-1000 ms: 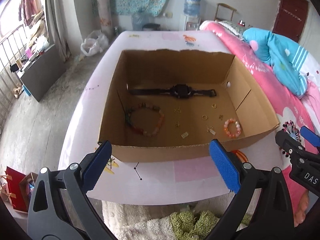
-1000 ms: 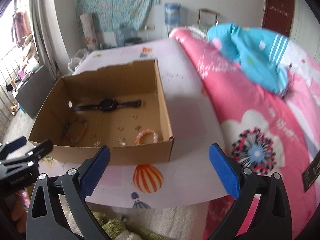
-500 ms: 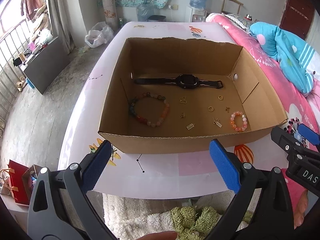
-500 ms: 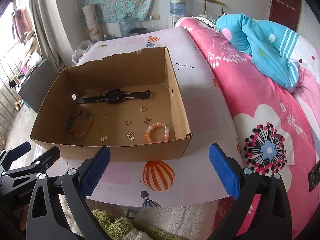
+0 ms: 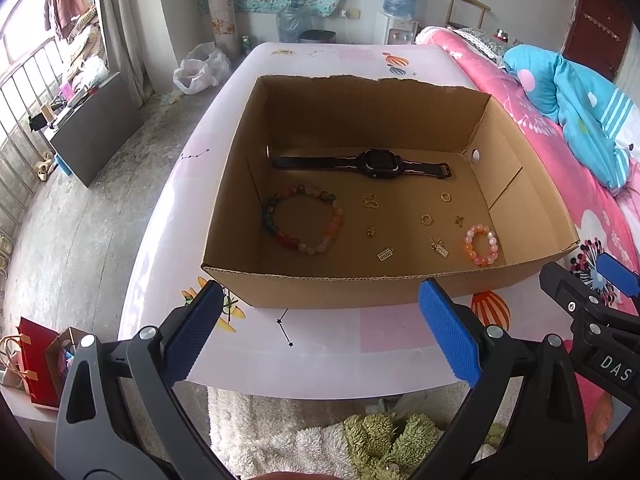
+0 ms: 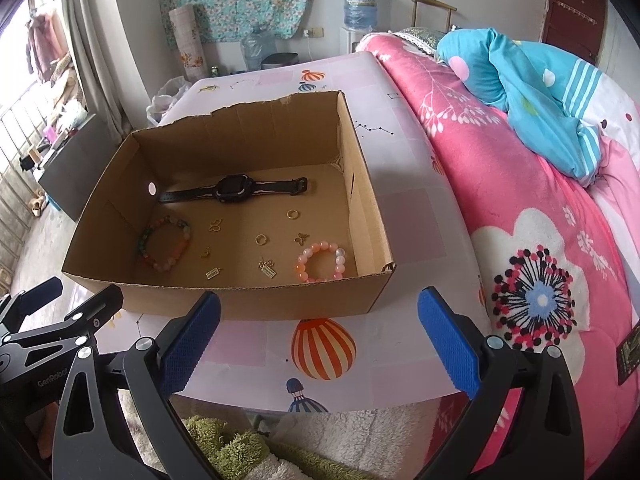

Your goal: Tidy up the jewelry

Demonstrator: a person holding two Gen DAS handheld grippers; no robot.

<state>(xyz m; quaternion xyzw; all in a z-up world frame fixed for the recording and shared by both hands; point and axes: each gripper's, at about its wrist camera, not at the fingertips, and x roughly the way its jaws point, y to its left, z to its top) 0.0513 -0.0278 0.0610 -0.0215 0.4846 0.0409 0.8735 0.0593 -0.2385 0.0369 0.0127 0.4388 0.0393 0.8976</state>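
Observation:
An open cardboard box (image 5: pixel 336 290) (image 6: pixel 248 300) stands on a pink table. Inside lie a black watch (image 5: pixel 376 163) (image 6: pixel 234 189) at the back, a multicoloured bead bracelet (image 5: pixel 302 218) (image 6: pixel 164 242) on the left, a pink bead bracelet (image 5: pixel 482 244) (image 6: pixel 320 262) on the right, two gold rings (image 5: pixel 427 220) (image 6: pixel 261 239) and several small gold charms (image 5: pixel 370 200). My left gripper (image 5: pixel 320 336) is open and empty before the box's front wall. My right gripper (image 6: pixel 318 344) is open and empty near the box's front right corner.
The pink table (image 5: pixel 320 344) (image 6: pixel 400 216) has balloon prints. A bed with a pink quilt (image 6: pixel 520 220) and a blue blanket (image 6: pixel 540 92) lies to the right. A fluffy green and white rug (image 5: pixel 360 432) lies below the table's front edge. A dark cabinet (image 5: pixel 92 128) stands at the left.
Both grippers have risen and tipped, so the box's inside shows more fully. The jewelry has not moved. Both grippers stay open.

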